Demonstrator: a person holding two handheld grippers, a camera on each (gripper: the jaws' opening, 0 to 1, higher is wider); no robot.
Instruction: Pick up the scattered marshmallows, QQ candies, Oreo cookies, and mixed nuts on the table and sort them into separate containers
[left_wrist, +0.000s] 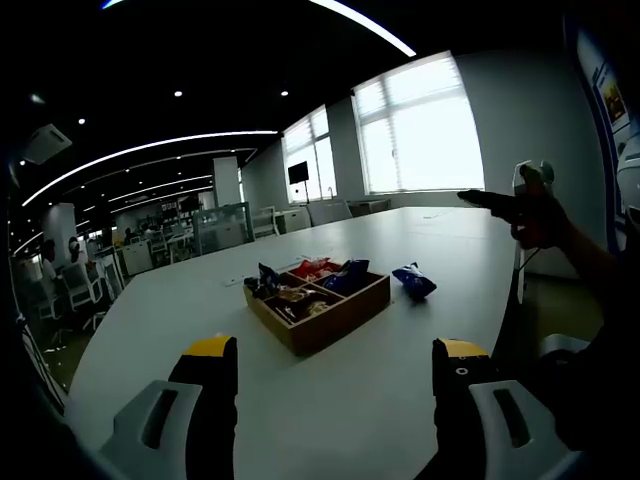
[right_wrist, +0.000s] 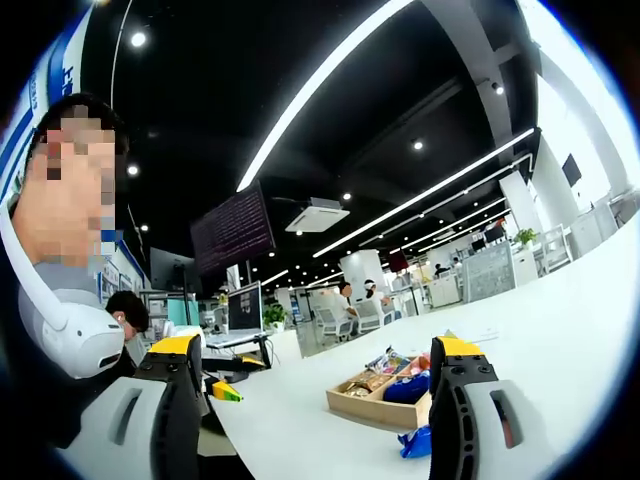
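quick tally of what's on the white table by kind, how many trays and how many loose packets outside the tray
wooden trays with compartments: 1
loose blue packets lying on the table beside the tray: 1
total: 2
The packets inside the tray overlap too much to count.

Stood in a dim open office: long white bench, bright windows at the far wall, white chairs at the left, strip lights across the dark ceiling, big dark screen hung overhead, monitor below it.
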